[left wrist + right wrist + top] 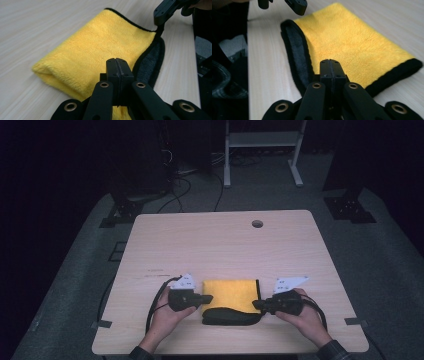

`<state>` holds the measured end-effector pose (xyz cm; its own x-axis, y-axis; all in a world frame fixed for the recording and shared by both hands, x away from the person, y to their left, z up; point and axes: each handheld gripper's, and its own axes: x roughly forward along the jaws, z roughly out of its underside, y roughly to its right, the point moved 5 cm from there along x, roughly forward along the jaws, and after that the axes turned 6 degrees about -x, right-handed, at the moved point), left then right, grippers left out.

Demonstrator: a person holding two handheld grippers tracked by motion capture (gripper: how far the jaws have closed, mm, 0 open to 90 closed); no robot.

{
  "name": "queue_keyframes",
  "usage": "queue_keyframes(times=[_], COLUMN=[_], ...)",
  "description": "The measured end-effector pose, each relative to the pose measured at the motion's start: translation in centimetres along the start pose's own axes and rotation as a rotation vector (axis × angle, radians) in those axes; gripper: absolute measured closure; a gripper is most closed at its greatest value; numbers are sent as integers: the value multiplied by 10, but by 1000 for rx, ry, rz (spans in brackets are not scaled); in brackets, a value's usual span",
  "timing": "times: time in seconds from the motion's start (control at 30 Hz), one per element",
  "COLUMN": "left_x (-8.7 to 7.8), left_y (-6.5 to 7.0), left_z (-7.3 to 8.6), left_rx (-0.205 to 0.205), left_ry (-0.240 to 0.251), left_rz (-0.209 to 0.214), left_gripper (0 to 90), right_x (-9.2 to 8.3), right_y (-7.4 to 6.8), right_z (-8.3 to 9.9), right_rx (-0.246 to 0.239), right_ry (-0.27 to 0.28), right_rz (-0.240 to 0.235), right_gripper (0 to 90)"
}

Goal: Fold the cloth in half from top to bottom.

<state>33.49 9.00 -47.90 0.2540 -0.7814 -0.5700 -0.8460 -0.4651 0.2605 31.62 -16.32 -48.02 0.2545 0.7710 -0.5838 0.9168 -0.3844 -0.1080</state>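
Both grippers sit with jaws pressed together at the folded yellow cloth (231, 295), left gripper (208, 298) on its left edge, right gripper (256, 304) on its right edge, apparently pinching nothing

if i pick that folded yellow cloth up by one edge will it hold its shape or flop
The yellow cloth would probably flop: it looks like soft plush, and its dark underlayer already curls loose at the near edge. The fold would likely fall open. Its fuzzy pile suggests it is light and would drag rather than slide on the table.
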Motion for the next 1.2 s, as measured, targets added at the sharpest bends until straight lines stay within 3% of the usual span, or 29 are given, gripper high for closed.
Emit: queue_keyframes(times=[0.13, 0.33, 0.5, 0.67, 0.77, 0.8, 0.93, 1.03, 1.1, 1.13, 1.2], left_x=[14, 16, 13, 14, 13, 8, -4, -14, -17, -23, -28], left_y=[5, 22, 26, 28, 28, 26, 18, 10, 8, 2, -4], left_z=[5, 17, 26, 29, 28, 25, 21, 22, 23, 26, 29], left_rx=[13, 45, 44, 64, 70, 74, 57, 34, 24, 14, -1], left_ry=[-44, -97, -114, -120, -109, -93, -44, -18, -16, -9, -9], left_rz=[26, 82, 85, 67, 56, 36, -16, -76, -94, -132, -162], left_gripper=[896, 881, 872, 864, 774, 745, 587, 473, 395, 358, 275], right_x=[17, 22, 21, 23, 22, 19, 7, -1, -3, -8, -13], right_y=[3, -10, -19, -22, -23, -21, -9, 2, 5, 12, 18], right_z=[2, 8, 14, 18, 17, 15, 13, 15, 16, 18, 20], right_rx=[-1, -19, -40, -85, -95, -95, -71, -38, -28, -14, -16], right_ry=[-39, -64, -81, -100, -97, -75, -23, -2, 2, 12, 16], right_rz=[-16, -62, -82, -60, -54, -36, 27, 83, 102, 141, 180], right_gripper=[894, 894, 895, 895, 878, 801, 686, 537, 487, 420, 376])
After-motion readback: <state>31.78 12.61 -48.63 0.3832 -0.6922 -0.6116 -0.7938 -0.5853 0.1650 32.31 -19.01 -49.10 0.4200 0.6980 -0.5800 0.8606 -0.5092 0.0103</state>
